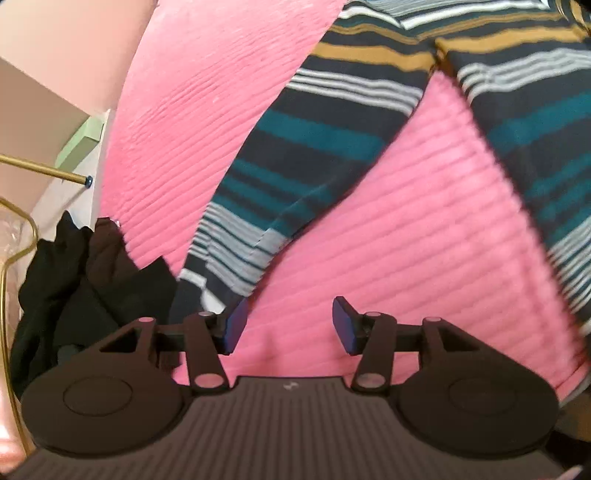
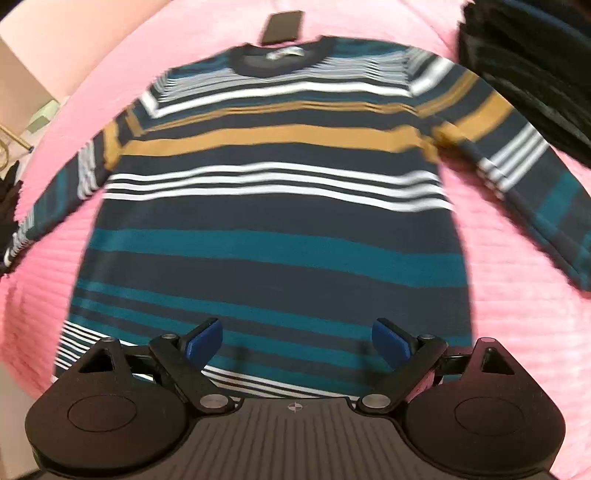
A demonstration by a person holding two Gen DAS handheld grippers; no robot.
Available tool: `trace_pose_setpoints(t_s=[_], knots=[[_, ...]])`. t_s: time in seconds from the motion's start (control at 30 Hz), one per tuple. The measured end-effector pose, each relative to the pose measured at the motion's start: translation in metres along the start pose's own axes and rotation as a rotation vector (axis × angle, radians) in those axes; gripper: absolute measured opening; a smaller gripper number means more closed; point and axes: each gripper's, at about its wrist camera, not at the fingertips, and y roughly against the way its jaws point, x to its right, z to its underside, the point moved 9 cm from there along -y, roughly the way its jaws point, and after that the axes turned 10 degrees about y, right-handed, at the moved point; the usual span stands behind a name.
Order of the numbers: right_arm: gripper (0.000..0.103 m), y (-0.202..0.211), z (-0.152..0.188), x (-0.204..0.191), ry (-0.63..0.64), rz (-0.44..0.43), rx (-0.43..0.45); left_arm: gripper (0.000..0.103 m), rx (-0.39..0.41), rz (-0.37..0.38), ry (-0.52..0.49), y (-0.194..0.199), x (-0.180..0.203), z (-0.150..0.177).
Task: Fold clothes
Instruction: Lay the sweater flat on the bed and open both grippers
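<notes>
A striped sweater (image 2: 273, 221) in navy, teal, mustard and white lies flat on a pink ribbed bedspread (image 2: 517, 332), collar far, both sleeves spread out. My right gripper (image 2: 297, 341) is open just above the sweater's bottom hem, nothing between its blue pads. In the left wrist view the sweater's left sleeve (image 1: 295, 158) runs diagonally down to its cuff. My left gripper (image 1: 290, 325) is open over the pink bedspread (image 1: 406, 240), with the cuff just beyond its left pad (image 1: 234, 325).
A pile of dark clothes (image 1: 81, 288) lies at the bed's left edge beside a gold metal rack (image 1: 44, 171). More dark garments (image 2: 535, 74) sit at the far right. A dark flat object (image 2: 282, 26) lies beyond the collar.
</notes>
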Motion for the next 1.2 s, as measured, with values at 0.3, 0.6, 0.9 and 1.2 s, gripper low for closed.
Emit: trace_pose_setpoints(t_s=[0.3, 0.6, 0.9, 1.2], knots=[[0.091, 0.012, -0.001, -0.096, 0.023, 0.100, -0.013, 0.048, 0.054, 0.067, -0.060, 0.002, -0.053, 0.017], [0.091, 0.073, 0.003, -0.034, -0.194, 0.285, 0.060, 0.055, 0.145, 0.178, -0.095, 0.050, -0.012, -0.025], [0.091, 0.108, 0.022, 0.178, -0.437, 0.448, 0.155, 0.058, 0.206, 0.198, -0.185, 0.104, 0.112, -0.103], [0.091, 0.028, 0.009, 0.390, -0.516, 0.498, 0.085, 0.062, 0.078, 0.203, -0.186, 0.162, 0.267, -0.122]])
